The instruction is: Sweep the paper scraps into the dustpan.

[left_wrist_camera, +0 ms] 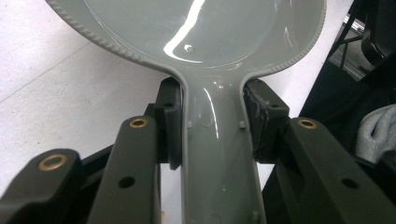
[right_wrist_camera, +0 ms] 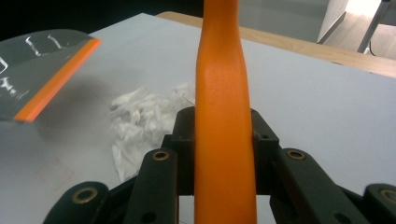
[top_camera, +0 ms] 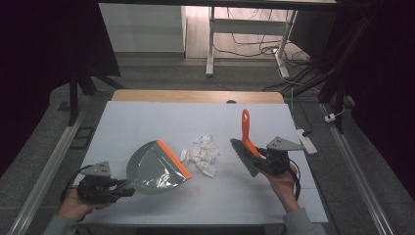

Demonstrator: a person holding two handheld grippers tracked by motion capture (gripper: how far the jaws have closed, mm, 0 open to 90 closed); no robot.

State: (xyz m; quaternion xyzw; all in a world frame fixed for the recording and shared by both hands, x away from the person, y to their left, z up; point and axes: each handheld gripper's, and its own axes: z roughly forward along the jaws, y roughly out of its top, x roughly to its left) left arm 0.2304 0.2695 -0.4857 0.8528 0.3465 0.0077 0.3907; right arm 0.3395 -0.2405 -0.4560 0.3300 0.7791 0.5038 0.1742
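Observation:
A grey dustpan (top_camera: 155,170) with an orange lip lies on the white table, lip toward the middle. My left gripper (top_camera: 125,192) is shut on its grey handle (left_wrist_camera: 217,154), a pad pressing each side. A pile of crumpled white paper (top_camera: 203,152) lies between the dustpan lip and a hand brush (top_camera: 244,155). The brush has grey bristles and an orange handle (right_wrist_camera: 223,121) that points up and away. My right gripper (top_camera: 258,157) is shut on that handle. From the right gripper view the paper (right_wrist_camera: 140,119) and the dustpan lip (right_wrist_camera: 58,86) lie to the left.
The white table top (top_camera: 161,117) ends in a wooden strip at the far edge. A white power strip (top_camera: 307,141) lies off the right edge. Desk legs and cables stand on the floor beyond.

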